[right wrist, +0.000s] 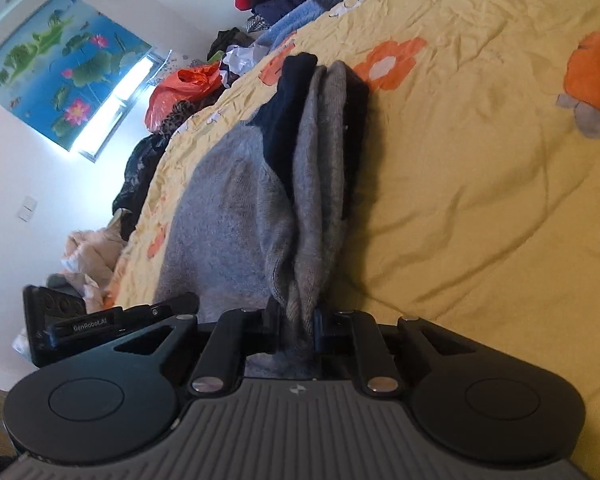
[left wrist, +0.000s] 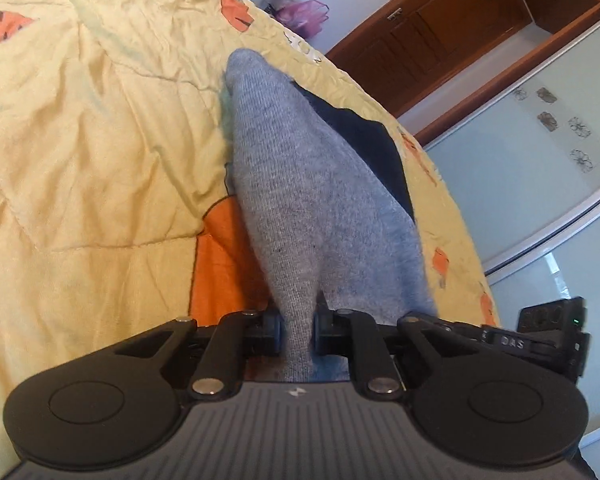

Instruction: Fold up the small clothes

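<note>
The left claw (left wrist: 298, 330) is pinching a grey sock's (left wrist: 300, 200) edge; the right claw (right wrist: 298, 330) is pinching bunched grey fabric (right wrist: 316, 184) too. Both pieces are stretching out over the yellow flowered bedspread (left wrist: 80, 140), dark cloth (left wrist: 364, 136) lying beside them.

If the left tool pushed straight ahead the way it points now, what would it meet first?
The left tool is already clamped on the grey sock, which stretches ahead along its line. Beyond the sock's far end, it would probably meet the yellow floral quilt, though depth is unclear.

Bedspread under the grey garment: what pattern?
Yellow bedspread with orange flowers; clearest in the right wrist view.
</note>
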Demonstrator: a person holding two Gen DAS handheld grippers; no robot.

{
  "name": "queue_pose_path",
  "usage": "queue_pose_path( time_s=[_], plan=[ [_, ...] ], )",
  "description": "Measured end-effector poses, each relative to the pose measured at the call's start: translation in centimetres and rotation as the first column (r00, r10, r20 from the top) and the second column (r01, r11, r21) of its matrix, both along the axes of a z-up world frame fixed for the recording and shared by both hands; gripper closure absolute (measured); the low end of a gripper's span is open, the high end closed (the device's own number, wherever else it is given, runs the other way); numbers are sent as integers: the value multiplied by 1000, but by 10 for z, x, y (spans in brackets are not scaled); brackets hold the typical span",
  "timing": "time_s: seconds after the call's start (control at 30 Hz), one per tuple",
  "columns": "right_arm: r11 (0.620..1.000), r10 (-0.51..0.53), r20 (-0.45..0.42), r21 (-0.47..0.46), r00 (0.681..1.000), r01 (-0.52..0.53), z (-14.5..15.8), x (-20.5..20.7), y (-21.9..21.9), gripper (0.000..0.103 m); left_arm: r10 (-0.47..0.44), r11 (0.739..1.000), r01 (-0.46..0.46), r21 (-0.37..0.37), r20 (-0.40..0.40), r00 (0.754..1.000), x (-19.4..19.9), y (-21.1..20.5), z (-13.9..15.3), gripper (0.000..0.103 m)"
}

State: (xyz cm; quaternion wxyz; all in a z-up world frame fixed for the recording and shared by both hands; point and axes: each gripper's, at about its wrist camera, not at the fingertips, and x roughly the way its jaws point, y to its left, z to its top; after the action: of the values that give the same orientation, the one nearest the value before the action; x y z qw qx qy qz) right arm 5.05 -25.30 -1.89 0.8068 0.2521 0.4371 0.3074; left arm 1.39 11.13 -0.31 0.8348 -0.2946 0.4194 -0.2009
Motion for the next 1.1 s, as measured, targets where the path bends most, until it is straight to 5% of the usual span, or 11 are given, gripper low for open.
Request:
queue_pose_path(
  time_s=[0.13, 0.23, 0.33, 0.4, 0.47, 0.57, 0.63, 0.8, 0.97, 1.07, 1.1],
  plan=[
    [998, 65, 97, -10, 993, -64, 26, -23, 7, 80, -32, 995, 26, 97, 63, 997, -18, 5, 24, 91],
    [994, 101, 86, -52, 991, -97, 21, -32, 9, 80, -48, 986, 41, 159, 36, 998, -21, 7, 12, 91],
    [998, 63, 33, -26, 997, -62, -1, -31, 3, 70, -53, 973, 32, 230, 85, 995, -29, 2, 9, 87],
    [999, 39, 6, 22, 999, -39, 2, -32, -4, 49, -68, 945, 14, 327, 152, 986, -43, -6, 23, 84],
    [999, 3, 64, 37, 998, -5, 17, -35, -14, 41, -146, 861, -14, 508, 275, 950, -68, -25, 39, 77],
    [996, -64, 114, 69, 991, 56, 39, -22, -27, 41, -356, 655, -100, 749, 422, 834, -103, -68, 42, 56],
    [994, -84, 138, 87, 987, 72, 50, -7, -25, 41, -453, 593, -71, 802, 406, 794, -107, -86, 33, 56],
    [997, -54, 124, 64, 991, 47, 51, 32, 9, 43, -495, 568, -10, 823, 352, 794, -100, -99, 15, 54],
    [998, -60, 61, 13, 996, 59, 33, 50, 34, 49, -509, 570, 8, 822, 345, 788, -103, -93, 14, 54],
    [998, -53, 49, 38, 997, 51, 30, 52, 36, 50, -470, 571, -11, 821, 337, 816, -94, -87, 9, 56],
    [998, -56, 44, 42, 997, 54, 28, 53, 37, 68, -457, 578, -15, 816, 339, 822, -93, -85, 8, 58]
  ],
)
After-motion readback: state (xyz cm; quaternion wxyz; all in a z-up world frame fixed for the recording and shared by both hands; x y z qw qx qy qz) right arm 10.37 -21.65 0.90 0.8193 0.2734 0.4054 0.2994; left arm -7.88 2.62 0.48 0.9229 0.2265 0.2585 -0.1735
